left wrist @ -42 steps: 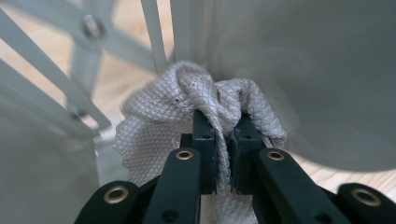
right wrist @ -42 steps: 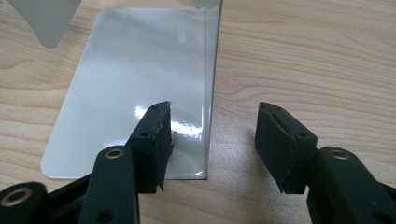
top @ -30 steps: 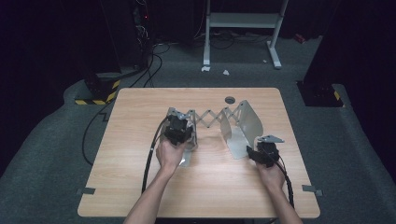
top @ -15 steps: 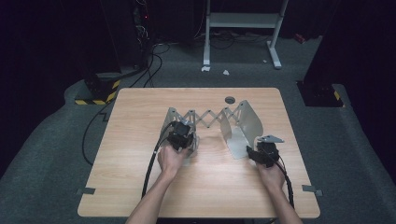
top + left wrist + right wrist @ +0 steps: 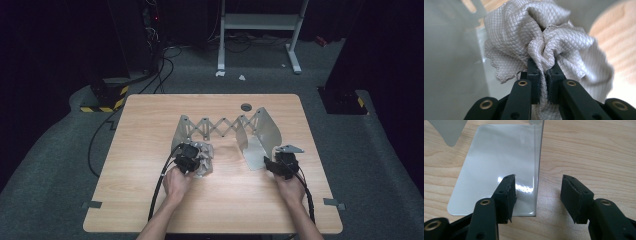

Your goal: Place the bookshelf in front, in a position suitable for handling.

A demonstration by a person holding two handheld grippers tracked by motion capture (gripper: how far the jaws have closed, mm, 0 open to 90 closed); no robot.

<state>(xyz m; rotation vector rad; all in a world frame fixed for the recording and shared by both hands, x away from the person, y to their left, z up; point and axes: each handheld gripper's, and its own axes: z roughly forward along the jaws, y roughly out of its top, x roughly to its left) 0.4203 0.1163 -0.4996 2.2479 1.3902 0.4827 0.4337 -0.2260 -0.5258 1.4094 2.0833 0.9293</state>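
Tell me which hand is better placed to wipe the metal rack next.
Left: its claw is shut on the cloth beside the rack's left plate. The right claw stands open astride the right plate's wall.

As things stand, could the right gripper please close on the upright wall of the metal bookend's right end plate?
Probably yes. The right gripper is open, with its jaws on either side of the right end plate's upright wall, and nothing lies between the pads and the metal.
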